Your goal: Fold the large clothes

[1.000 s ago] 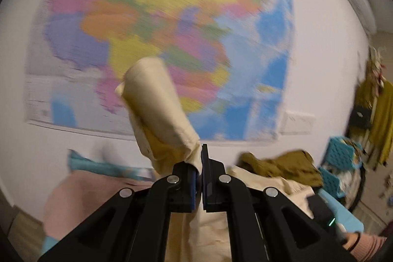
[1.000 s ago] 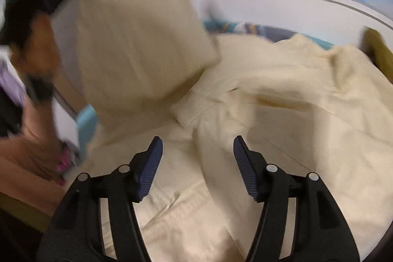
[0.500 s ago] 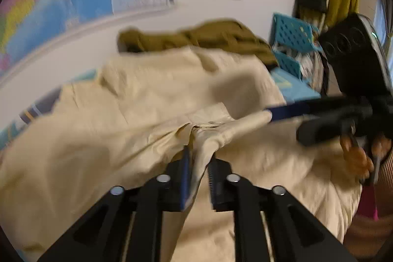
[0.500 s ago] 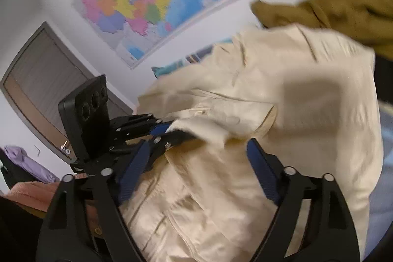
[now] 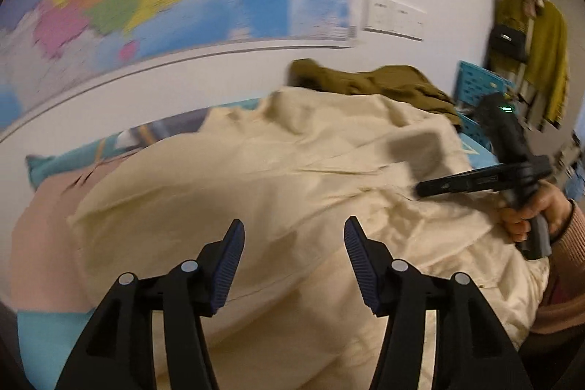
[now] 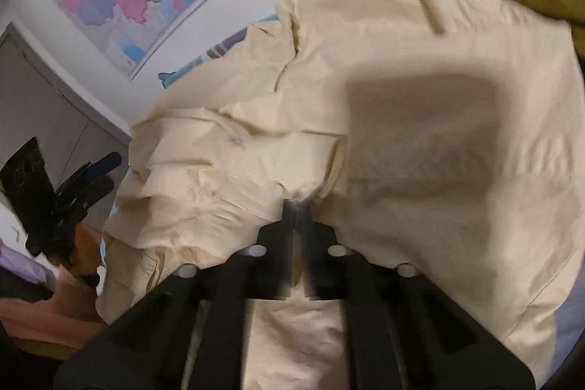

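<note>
Left gripper (image 5: 292, 236) dropped sleeve, fingers just opened, empty above cream garment (image 5: 256, 192) on bed; right gripper (image 6: 298, 207) just closed on fold. Step: mid-fold regrasp. Next: left needs new edge.

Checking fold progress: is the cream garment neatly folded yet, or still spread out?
Not neatly folded. The cream garment lies rumpled and mostly spread across the bed, with bunched folds where the right tool pinches it.
</note>
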`<state>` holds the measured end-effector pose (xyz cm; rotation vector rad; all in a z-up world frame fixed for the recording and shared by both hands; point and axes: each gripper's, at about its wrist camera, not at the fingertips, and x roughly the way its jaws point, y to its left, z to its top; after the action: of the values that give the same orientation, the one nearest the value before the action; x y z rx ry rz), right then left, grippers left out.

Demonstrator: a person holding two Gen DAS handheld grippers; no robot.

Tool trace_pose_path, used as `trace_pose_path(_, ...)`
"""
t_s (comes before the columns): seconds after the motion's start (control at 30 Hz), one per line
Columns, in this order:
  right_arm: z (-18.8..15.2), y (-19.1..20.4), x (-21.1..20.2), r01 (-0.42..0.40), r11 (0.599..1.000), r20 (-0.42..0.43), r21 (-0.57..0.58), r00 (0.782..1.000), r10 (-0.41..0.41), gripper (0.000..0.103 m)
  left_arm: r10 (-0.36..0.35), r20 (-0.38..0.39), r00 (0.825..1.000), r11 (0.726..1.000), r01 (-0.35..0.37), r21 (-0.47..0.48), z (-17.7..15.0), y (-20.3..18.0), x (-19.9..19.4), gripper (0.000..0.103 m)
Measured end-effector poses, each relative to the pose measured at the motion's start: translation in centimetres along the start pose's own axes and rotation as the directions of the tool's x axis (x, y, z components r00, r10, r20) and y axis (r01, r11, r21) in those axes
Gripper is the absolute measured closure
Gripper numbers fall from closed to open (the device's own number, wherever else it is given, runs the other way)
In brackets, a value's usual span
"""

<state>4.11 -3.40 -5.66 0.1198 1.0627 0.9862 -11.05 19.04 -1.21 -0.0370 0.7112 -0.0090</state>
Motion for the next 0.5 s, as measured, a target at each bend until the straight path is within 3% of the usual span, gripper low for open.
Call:
trace_pose_path(0.13, 2.0, -0.1, -4.1, 0.031, 1.0, 0.163, -0.003, 0.986, -0.03, 0.1, 0.02, 0.016, 1.0, 0.999, -0.019, -0.03, 0.1, 1.6, -0.6, 0.049)
trace_pose_path(0.2, 2.9, -0.8, -5.2, 0.072, 0.997, 0.204, 0.01, 0.976, -0.073, 0.1, 0.015, -0.005, 1.0, 1.0, -0.015, -0.02, 0.1, 1.6, 0.0, 0.049)
trace_pose_path(0.3, 3.0, -2.2, -3.5, 0.125, 0.992, 0.131, 0.027, 0.983, -0.128, 0.099, 0.042, -0.087, 0.995, 0.999, -0.043, -0.012, -0.5, 1.6, 2.5, 0.049)
trace_pose_path(0.4, 2.0, -4.1, -1.8, 0.213, 0.976, 0.059, 0.045, 0.975, -0.216, 0.099, 0.058, -0.211, 0.976, 0.997, -0.067, -0.039, -1.5, 2.3, 5.6, 0.049)
trace_pose_path(0.5, 1.3, -5.4, -2.4, 0.197, 0.976, 0.061, 0.097, 0.977, -0.203, 0.096, 0.047, -0.233, 0.971, 0.995, -0.065, -0.07, -1.9, 3.1, 6.4, 0.049)
